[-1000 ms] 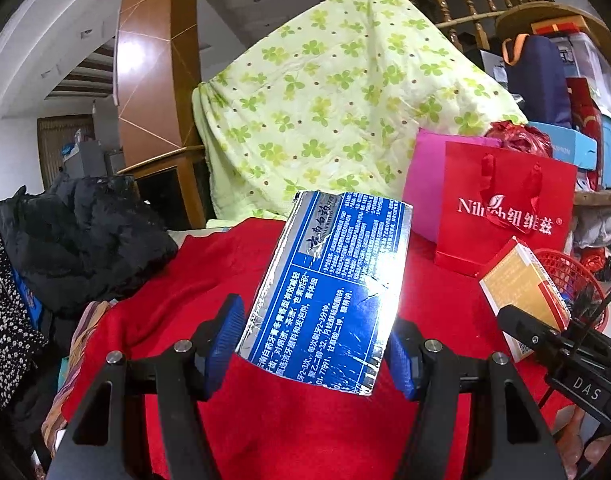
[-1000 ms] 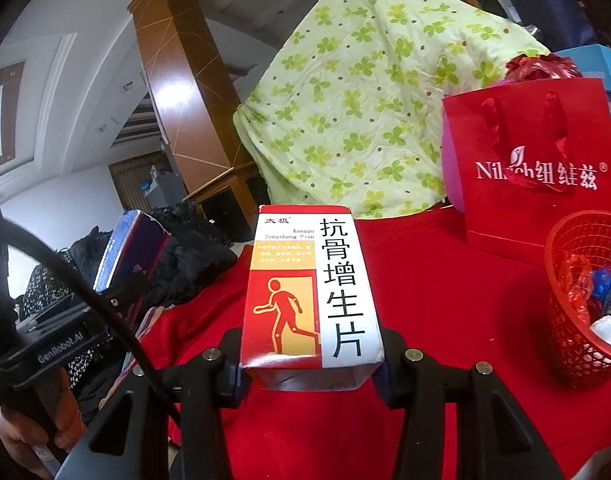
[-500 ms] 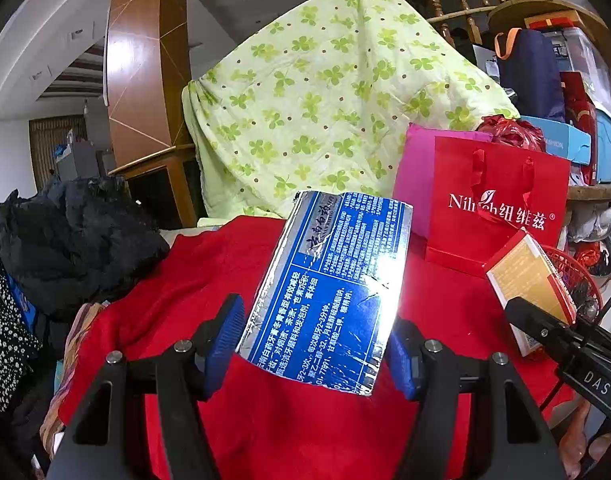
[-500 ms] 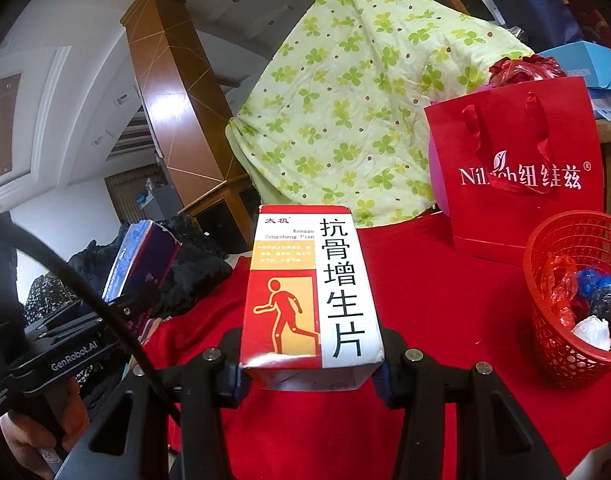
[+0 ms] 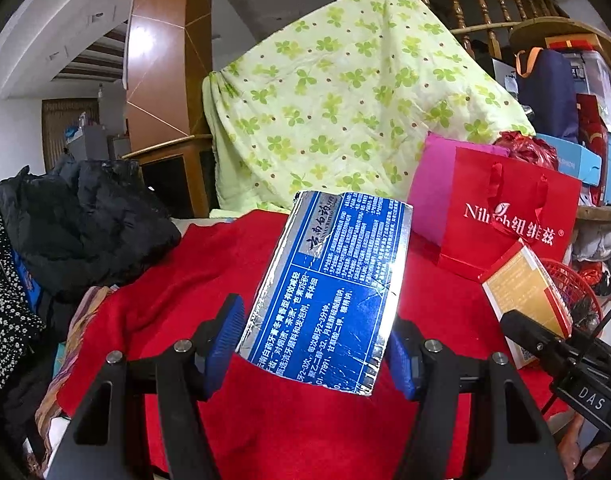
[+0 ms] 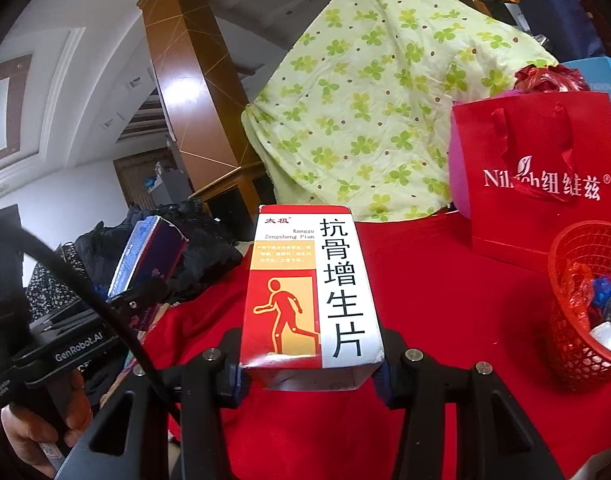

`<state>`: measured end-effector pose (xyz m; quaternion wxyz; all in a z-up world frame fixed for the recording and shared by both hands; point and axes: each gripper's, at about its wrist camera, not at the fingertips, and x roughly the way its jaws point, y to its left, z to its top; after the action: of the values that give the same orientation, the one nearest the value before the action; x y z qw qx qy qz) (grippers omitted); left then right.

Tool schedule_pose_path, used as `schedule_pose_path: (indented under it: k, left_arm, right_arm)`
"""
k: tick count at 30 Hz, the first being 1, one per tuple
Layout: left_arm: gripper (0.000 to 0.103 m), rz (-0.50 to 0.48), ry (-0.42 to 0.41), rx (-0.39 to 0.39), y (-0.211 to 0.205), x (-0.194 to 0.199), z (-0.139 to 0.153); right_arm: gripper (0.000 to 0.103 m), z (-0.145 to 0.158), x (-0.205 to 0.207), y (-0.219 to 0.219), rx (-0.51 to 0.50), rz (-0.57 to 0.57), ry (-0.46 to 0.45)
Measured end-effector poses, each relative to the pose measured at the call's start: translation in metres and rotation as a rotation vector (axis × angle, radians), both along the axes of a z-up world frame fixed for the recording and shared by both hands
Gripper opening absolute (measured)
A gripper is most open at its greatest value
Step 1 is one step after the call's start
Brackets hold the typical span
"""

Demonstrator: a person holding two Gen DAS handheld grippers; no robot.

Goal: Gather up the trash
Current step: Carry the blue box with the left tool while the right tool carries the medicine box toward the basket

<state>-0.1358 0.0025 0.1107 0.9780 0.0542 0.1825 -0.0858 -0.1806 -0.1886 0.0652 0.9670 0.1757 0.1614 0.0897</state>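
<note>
Right wrist: tongs (image 6: pixel 311 376) grip box (image 6: pixel 311 288).

Red basket (image 6: pixel 585 312) cut off at right frame edge; its contents too jumbled to identify. Medicine box (image 5: pixel 525 296) bottom hidden behind right gripper body.

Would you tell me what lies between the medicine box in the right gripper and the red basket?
Only bare red cloth, seen in the right wrist view, between box and basket.

Red cloth (image 6: pixel 445 300), red basket (image 6: pixel 585 360), gift bag (image 6: pixel 545 200)
</note>
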Motion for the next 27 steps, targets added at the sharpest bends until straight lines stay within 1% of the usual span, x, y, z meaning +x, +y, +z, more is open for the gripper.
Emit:
schedule_pose_path:
  k: [3, 6, 10, 14, 17, 21, 27]
  left_arm:
    - [0.067, 0.004, -0.002, -0.019, 0.005, -0.001, 0.002]
    - [0.067, 0.001, -0.011, -0.015, 0.004, -0.001, 0.002]
    - [0.067, -0.006, 0.003, -0.021, 0.002, 0.003, 0.0]
    - [0.067, -0.013, 0.016, -0.02, -0.001, 0.004, 0.0]
    - [0.067, -0.014, -0.002, -0.008, -0.005, 0.001, 0.003]
    - [0.067, -0.02, 0.0, -0.003, -0.007, 0.001, 0.002]
    - [0.067, -0.019, 0.004, -0.006, -0.003, 0.003, 0.001]
  right_arm:
    - [0.05, 0.0, 0.001, 0.003, -0.008, 0.004, 0.004]
    - [0.05, 0.001, 0.0, 0.003, -0.008, -0.001, -0.003]
    - [0.05, 0.001, 0.0, -0.002, -0.004, -0.018, -0.01]
    - [0.05, 0.0, -0.003, -0.013, 0.018, -0.037, -0.007]
    - [0.05, 0.002, -0.007, -0.02, 0.027, -0.048, -0.02]
    - [0.05, 0.003, -0.01, -0.028, 0.038, -0.063, -0.03]
    - [0.05, 0.0, -0.008, -0.029, 0.037, -0.061, -0.02]
